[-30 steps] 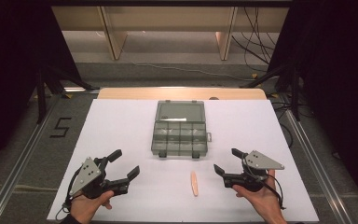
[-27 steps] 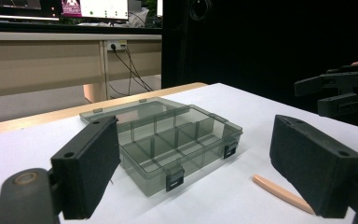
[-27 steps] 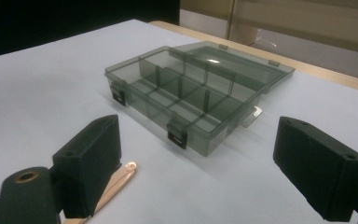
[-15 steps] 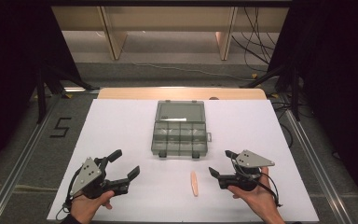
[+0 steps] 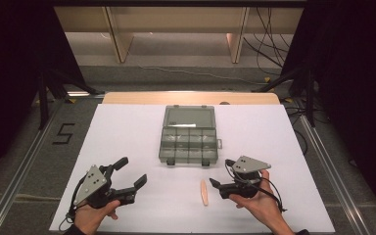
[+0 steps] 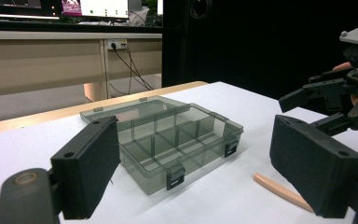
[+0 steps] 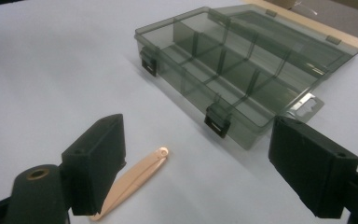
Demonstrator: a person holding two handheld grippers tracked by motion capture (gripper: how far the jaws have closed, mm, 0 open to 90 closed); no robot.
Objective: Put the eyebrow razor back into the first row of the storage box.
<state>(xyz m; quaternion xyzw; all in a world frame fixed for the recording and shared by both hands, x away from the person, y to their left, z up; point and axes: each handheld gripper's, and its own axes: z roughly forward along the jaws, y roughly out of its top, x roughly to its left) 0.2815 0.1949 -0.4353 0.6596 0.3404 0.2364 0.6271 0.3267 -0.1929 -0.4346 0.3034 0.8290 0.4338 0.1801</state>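
Your right tool (image 5: 217, 185) is wide open, empty, beside the flat tweezers (image 5: 204, 192); pads may skid them across the desk (image 5: 127, 137)

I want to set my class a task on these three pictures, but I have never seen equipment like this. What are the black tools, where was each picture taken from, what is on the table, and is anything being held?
A person sits at a table with a white cover and holds one tool in each hand. Each tool is a hand-held gripper with two black jaws.

The high view looks down from above: the left hand-held gripper is at the lower left, the right hand-held gripper at the lower right. The other two pictures come from small cameras riding on the tools, looking out between their own jaws.

On the table lie a smoky clear compartment box with its lid folded open, and a slim peach-coloured tweezers-like tool in front of it.

Nothing is held. Both pairs of jaws stand open, and the right one is close to the peach-coloured tool.
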